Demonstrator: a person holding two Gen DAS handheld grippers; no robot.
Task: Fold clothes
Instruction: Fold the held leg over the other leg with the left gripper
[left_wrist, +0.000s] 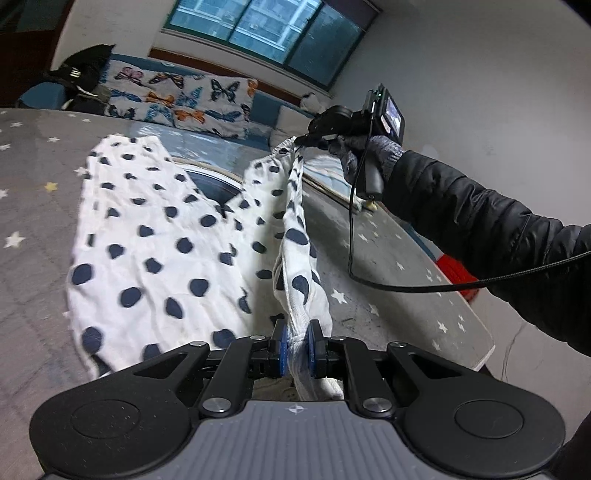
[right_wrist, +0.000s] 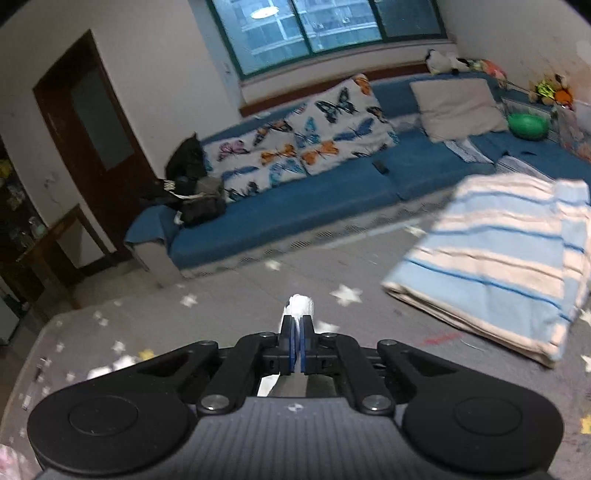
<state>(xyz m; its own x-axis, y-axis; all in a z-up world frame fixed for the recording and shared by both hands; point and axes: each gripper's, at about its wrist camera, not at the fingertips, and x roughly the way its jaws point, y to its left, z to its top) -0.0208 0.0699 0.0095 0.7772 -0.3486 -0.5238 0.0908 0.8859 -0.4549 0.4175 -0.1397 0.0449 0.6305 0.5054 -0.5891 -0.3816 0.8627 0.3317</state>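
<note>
One white garment with dark blue dots (left_wrist: 162, 236) is seen, spread partly over a grey star-printed cover (left_wrist: 33, 192). Two grippers are counted. The left gripper (left_wrist: 297, 345) is clamped narrowly on a bunched edge of the garment, the cloth being pinched between its blue pads (left_wrist: 283, 347). From there a taut band of fabric is stretched away to the right gripper (left_wrist: 314, 138), carried in a gloved hand (left_wrist: 369, 153), whose jaws are closed tight on a white tip of the same cloth (right_wrist: 301, 304). One folded striped blanket (right_wrist: 498, 258) is laid to the right, well apart from the garment. One butterfly-printed cushion (right_wrist: 303, 140) is propped on the blue sofa (right_wrist: 295, 206).
</note>
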